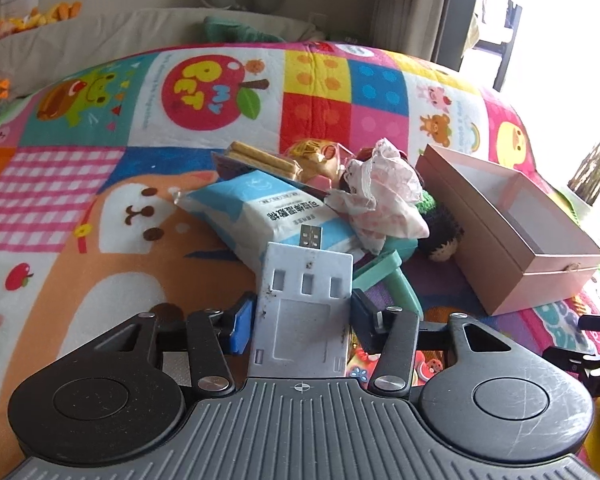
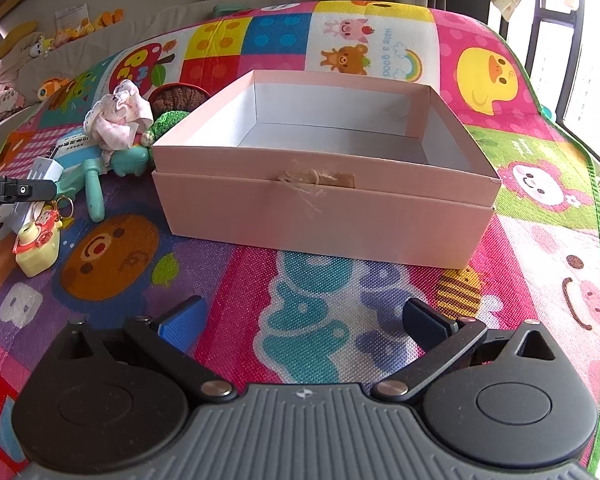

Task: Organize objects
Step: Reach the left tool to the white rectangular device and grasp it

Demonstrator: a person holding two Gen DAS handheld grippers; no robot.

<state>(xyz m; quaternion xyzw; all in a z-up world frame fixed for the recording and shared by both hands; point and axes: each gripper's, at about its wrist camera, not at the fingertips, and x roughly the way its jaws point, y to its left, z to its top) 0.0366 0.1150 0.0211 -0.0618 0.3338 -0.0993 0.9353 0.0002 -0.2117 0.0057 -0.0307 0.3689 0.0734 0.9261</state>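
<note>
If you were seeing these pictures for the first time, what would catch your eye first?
Probably the empty pink box, open in the middle of the bright cartoon play mat. Next, the white USB card gripped in the left claw, with a jumbled pile of snack packets just beyond it.

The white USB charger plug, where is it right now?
The white USB charger plug sits between the left gripper's fingers, lifted in front of the blue-and-white packet, left of the pink box.

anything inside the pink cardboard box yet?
No. The pink cardboard box shows only a bare white floor and walls in the right wrist view. Its near wall hides the strip of floor just behind it.
</note>
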